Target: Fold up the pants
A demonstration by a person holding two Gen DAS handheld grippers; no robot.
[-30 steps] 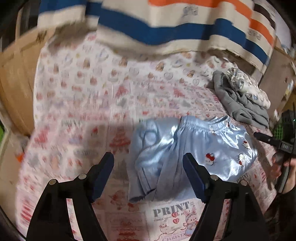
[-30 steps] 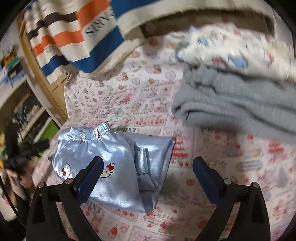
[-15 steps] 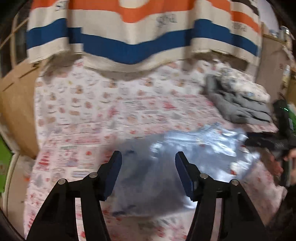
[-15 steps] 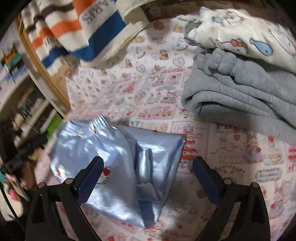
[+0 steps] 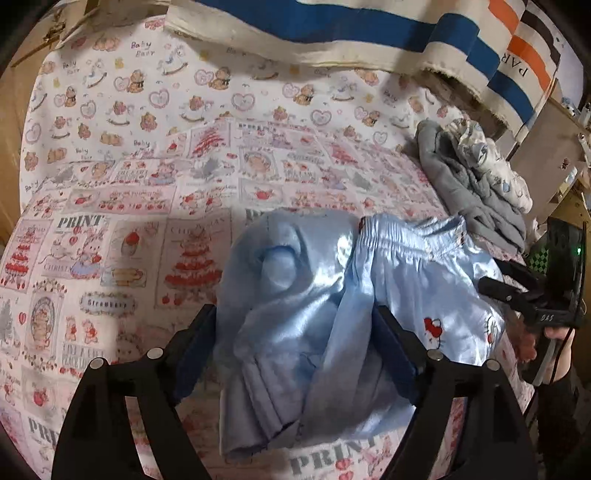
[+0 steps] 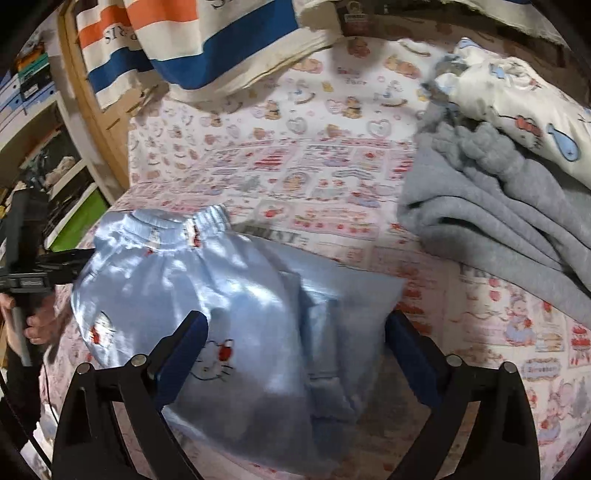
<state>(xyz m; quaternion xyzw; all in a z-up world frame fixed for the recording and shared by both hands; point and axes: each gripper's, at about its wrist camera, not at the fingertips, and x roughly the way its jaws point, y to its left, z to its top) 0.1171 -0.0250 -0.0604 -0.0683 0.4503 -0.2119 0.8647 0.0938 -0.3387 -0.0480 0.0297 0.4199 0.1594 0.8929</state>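
Light blue satin pants with red-bowed cat prints lie folded on the patterned bedsheet; the legs are doubled over beside the elastic waistband. My left gripper is open, its fingers either side of the bunched leg part, low over it. My right gripper is open over the same pants, straddling the fold edge. The right gripper also shows at the right edge of the left wrist view.
A folded grey garment with a white printed garment on top lies at the right of the bed. A striped orange, blue and cream blanket hangs at the back. Shelves stand beyond the bed's wooden edge.
Both grippers have come down and closer over the pants, which now sit between their fingers. The left jaws, narrower half a second ago, stand wide again. The pants lie as before.
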